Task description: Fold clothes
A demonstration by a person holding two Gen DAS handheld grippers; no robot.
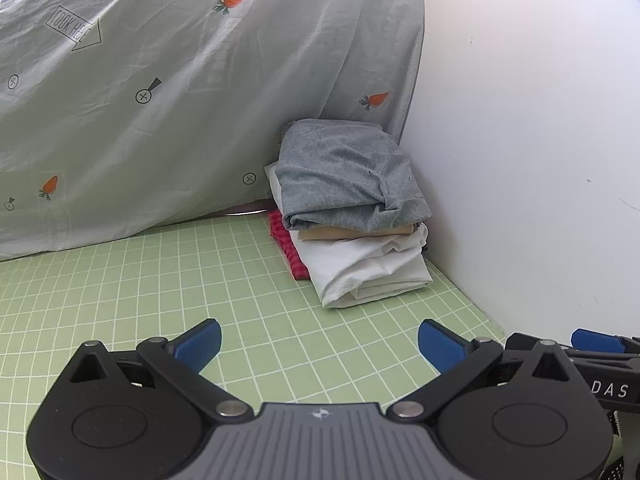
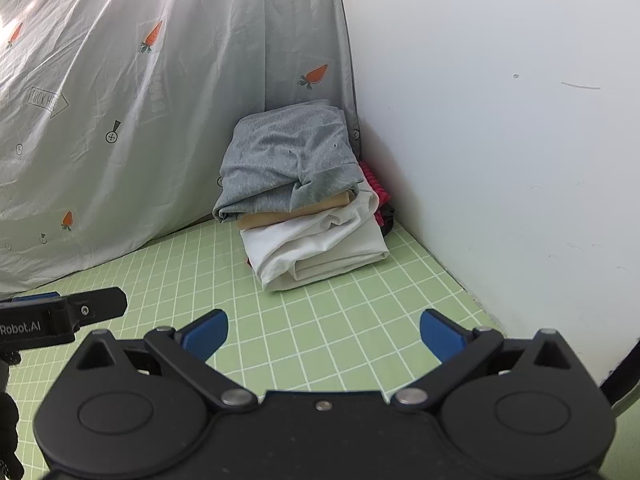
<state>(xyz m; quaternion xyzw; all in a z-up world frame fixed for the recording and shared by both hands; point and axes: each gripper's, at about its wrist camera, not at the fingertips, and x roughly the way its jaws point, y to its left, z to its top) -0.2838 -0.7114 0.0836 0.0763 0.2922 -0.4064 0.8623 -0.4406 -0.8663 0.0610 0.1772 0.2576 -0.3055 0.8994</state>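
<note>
Left gripper: jaws spread wide, nothing held. Right gripper: jaws spread wide, nothing held. Both hovering side by side over bare mat.

Location of task items: stack of folded clothes at 12 to 1 o'clock from the left gripper, at 12 o'clock from the right, set in the corner where hanging sheet meets wall. Order from the top: grey garment, tan layer, white garment, red checked item lowest and protruding at the left side.

Judgement: no unfolded garment in either view, so folding likely finished or the next piece out of frame.

Procedure if tidying the stack:
- Approach low and level, one gripper per side.
- Pinch only the edge of the intended layer; grey top fold loose and rumpled at its front corner.
- Square edges by nudging rather than lifting.

Obstructions:
- Wall close at 2 o'clock, leaving little room on the stack's right side.
- Sheet draped directly behind and just beside the stack; risk of snagging a finger.
- Grippers near one another; keep apart during reach.
</note>
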